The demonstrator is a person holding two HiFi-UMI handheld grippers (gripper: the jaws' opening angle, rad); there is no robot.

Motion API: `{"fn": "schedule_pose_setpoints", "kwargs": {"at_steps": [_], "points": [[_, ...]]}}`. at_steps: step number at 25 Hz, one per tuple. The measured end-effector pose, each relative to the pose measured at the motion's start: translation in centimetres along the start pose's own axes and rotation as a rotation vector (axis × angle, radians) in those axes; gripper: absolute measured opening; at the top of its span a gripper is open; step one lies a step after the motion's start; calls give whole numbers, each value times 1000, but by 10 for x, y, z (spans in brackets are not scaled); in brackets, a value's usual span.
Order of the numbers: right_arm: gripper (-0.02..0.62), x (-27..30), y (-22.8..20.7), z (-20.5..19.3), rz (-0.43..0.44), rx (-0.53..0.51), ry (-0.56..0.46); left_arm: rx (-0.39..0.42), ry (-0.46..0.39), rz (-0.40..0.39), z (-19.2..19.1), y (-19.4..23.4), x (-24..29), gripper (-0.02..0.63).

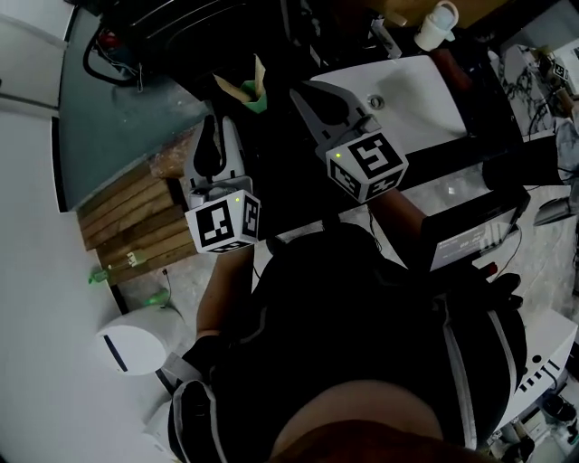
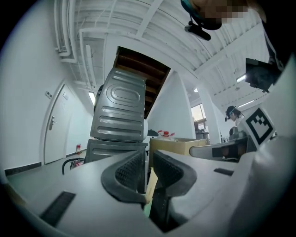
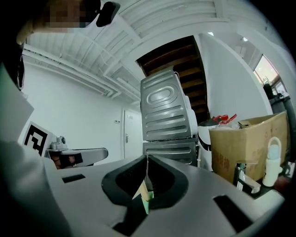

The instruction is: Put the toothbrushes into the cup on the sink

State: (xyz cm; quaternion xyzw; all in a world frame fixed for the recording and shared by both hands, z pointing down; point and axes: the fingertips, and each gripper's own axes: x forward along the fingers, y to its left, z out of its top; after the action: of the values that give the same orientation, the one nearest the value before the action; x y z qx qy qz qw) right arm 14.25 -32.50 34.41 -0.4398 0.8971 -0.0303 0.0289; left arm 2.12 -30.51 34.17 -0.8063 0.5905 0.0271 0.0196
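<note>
In the head view a small green cup (image 1: 256,101) with two cream toothbrush handles (image 1: 228,86) sticking out in a V stands between my two grippers, left of the white sink basin (image 1: 407,99). My left gripper (image 1: 211,127) points past it on the left. Its jaws (image 2: 148,155) stand a narrow gap apart, and a cream handle (image 2: 150,183) above a bit of green shows low through that gap. My right gripper (image 1: 303,95) is on the cup's right, its jaw tips together (image 3: 147,158). A cream handle (image 3: 140,190) and green (image 3: 148,201) show in the hollow behind them.
A white bottle-like cup (image 1: 437,24) and a faucet (image 1: 384,36) stand at the basin's far side. Ahead are a grey metal appliance (image 3: 166,111) and a cardboard box (image 3: 240,148). Wooden slats (image 1: 127,217) and a white round bin (image 1: 136,348) are at the left.
</note>
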Motion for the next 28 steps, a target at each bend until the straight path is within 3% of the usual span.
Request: {"fn": "schedule_pose_setpoints", "kwargs": {"at_steps": [9, 17, 21, 28], "points": [[28, -6, 46, 22, -12, -23, -57, -29, -10, -40, 17, 32, -47, 9], [28, -6, 78, 24, -4, -19, -54, -85, -25, -85, 31, 50, -79, 5], [28, -10, 81, 27, -60, -38, -61, -81, -23, -76, 34, 60, -89, 5], [24, -6, 75, 27, -61, -51, -40, -74, -28, -88, 38, 57, -83, 5]]}}
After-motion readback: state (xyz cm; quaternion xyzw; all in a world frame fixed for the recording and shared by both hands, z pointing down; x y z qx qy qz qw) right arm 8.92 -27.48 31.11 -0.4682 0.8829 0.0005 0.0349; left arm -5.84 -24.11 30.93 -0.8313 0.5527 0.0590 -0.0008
